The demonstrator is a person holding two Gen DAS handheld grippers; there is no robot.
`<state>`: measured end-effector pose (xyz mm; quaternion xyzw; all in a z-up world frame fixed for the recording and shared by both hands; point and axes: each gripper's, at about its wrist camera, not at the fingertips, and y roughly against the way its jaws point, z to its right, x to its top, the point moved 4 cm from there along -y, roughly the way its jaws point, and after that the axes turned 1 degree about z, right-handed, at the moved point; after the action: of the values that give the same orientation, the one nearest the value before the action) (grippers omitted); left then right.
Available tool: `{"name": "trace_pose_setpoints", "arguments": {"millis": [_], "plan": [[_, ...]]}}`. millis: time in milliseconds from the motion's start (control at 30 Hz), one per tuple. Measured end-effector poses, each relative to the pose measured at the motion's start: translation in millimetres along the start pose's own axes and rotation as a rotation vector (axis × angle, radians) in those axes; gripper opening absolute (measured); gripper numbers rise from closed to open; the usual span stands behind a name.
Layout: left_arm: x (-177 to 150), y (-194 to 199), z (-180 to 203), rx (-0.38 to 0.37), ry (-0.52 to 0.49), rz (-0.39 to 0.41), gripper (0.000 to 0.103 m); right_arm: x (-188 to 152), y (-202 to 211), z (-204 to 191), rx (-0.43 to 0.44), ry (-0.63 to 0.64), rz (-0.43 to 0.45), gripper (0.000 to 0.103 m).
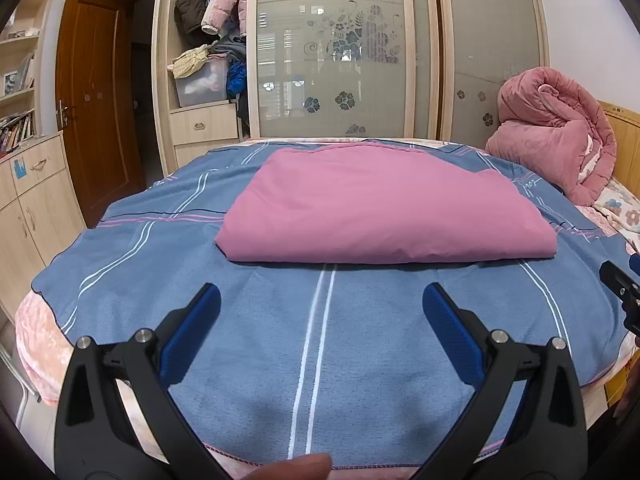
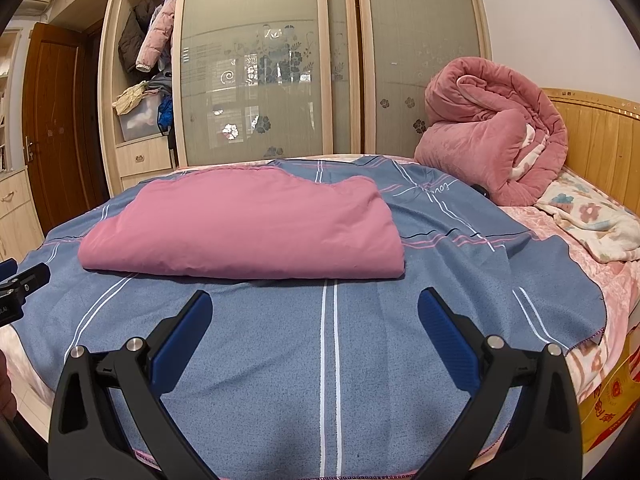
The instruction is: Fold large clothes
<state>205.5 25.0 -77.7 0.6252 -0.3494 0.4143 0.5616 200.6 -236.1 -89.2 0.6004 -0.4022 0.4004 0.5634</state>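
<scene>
A pink cloth (image 1: pixel 380 208) (image 2: pixel 248 228) lies folded into a flat rectangle on the blue striped blanket (image 1: pixel 360 340) (image 2: pixel 280 360) that covers the bed. My left gripper (image 1: pixel 320 300) hovers open over the blanket, short of the cloth's near fold, with nothing between its blue pads. My right gripper (image 2: pixel 314 308) is open too, likewise short of the cloth's near edge and empty. The right gripper's tip (image 1: pixel 620 292) shows at the right edge of the left wrist view, and the left gripper's tip (image 2: pixel 20 284) at the left edge of the right wrist view.
A rolled pink quilt (image 1: pixel 556 136) (image 2: pixel 492 136) sits at the bed's right end by a wooden headboard (image 2: pixel 600 140). A floral blanket (image 2: pixel 592 224) lies beside it. A wardrobe with glass sliding doors (image 1: pixel 340 52) stands behind the bed; a wooden door (image 1: pixel 96 92) and cabinets (image 1: pixel 32 208) are left.
</scene>
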Motion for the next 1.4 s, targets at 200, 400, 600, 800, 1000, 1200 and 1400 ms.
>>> {"name": "trace_pose_setpoints", "arguments": {"millis": [200, 400, 600, 800, 1000, 1200, 1400], "plan": [[0.3, 0.6, 1.0, -0.003, -0.006, 0.001, 0.101, -0.2, 0.2, -0.1, 0.001, 0.0, 0.0, 0.102], [-0.1, 1.0, 0.2, -0.006, -0.007, 0.002, 0.101, -0.3, 0.1, -0.3, 0.0, -0.001, -0.001, 0.102], [-0.2, 1.0, 0.4, -0.003, -0.01, 0.003, 0.101, -0.2, 0.0, -0.3, 0.0, 0.0, -0.001, 0.102], [-0.1, 2.2, 1.8, -0.007, -0.019, 0.005, 0.101, -0.2, 0.2, -0.5, 0.0, 0.0, 0.0, 0.102], [0.1, 1.3, 2.1, -0.007, -0.017, 0.001, 0.101, -0.4, -0.1, -0.2, 0.001, 0.0, -0.001, 0.102], [-0.2, 1.1, 3.3, -0.008, -0.02, 0.002, 0.101, -0.4, -0.2, -0.1, 0.001, 0.0, -0.003, 0.102], [-0.4, 1.5, 3.9, -0.006, -0.015, 0.004, 0.101, -0.5, -0.2, -0.2, 0.001, 0.001, -0.004, 0.102]]}}
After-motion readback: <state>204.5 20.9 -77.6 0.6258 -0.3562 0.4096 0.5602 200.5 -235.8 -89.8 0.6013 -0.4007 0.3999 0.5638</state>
